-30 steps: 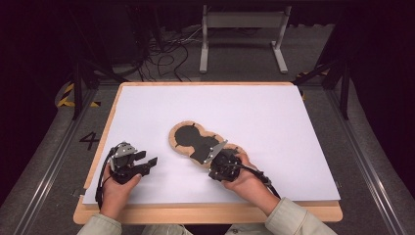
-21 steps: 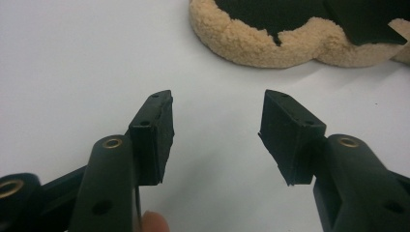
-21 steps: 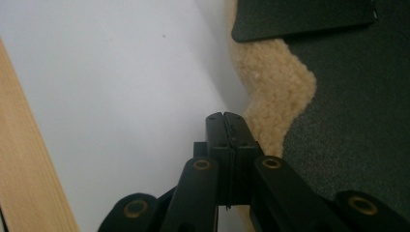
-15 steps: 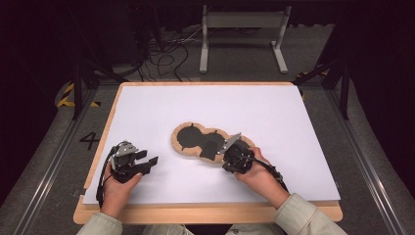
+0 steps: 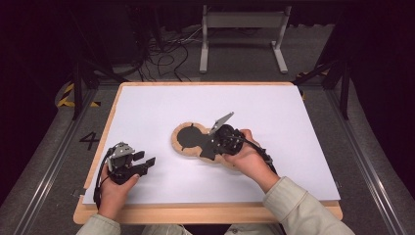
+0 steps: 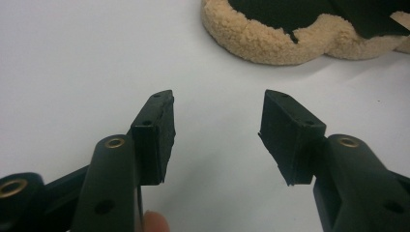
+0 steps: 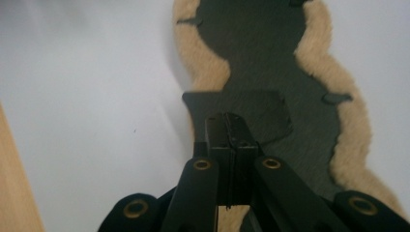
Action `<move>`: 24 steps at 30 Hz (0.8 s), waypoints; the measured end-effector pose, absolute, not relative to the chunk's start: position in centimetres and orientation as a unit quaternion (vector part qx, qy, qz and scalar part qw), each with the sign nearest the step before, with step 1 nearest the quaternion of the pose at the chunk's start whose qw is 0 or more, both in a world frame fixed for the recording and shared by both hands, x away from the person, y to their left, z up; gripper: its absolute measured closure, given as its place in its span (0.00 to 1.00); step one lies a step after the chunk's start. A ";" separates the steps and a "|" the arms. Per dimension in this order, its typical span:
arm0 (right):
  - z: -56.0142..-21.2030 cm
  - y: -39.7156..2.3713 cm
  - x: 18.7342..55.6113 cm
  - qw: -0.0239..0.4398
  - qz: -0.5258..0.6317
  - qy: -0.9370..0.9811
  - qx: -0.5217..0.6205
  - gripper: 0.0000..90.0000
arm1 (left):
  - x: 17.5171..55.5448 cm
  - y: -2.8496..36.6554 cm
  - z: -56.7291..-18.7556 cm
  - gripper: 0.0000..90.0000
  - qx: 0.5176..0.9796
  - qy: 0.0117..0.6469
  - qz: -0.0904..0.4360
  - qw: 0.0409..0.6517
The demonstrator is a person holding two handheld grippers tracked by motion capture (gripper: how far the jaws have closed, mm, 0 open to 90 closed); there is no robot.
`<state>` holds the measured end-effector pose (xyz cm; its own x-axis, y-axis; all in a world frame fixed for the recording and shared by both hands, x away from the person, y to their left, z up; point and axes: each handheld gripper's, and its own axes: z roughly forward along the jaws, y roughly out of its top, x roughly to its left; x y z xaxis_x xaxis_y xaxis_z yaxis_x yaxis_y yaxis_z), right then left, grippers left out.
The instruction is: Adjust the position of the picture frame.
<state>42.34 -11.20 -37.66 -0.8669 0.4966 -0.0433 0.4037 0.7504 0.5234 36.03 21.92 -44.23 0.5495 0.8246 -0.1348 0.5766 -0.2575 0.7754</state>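
Observation:
A peanut-shaped pad (image 5: 188,139) with a black face and a tan fleece rim (image 7: 348,145) lies in the middle of the white table top (image 5: 293,127). My right gripper (image 5: 214,145) is over its near end, shut on a black flap (image 7: 237,108) of the pad's face, which is raised off the fleece. My left gripper (image 5: 144,158) rests near the table's front left, apart from the pad. In the left gripper view it (image 6: 217,135) stands open with nothing between the jaws, and the fleece pad (image 6: 270,43) lies ahead of it.
The white top sits on a wooden board (image 5: 205,213) whose edge runs along the front. Beyond the far edge are a metal stand (image 5: 242,39) and cables (image 5: 166,54) on the dark floor.
My right gripper has risen and shifted right and away from the front edge, drawing the black flap up with it. The left gripper has stayed where it was.

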 end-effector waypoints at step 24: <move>-37.5 -8.3 50.9 0.109 0.269 0.912 0.289 1.00 | 33.9 23.6 -44.5 0.49 0.779 0.443 0.159 0.414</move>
<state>50.90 -8.31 -37.49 -0.8087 0.5865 -0.0440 0.4690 0.6882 0.5536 33.86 23.63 -44.51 0.5568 0.8221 -0.1188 0.5591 -0.2651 0.7856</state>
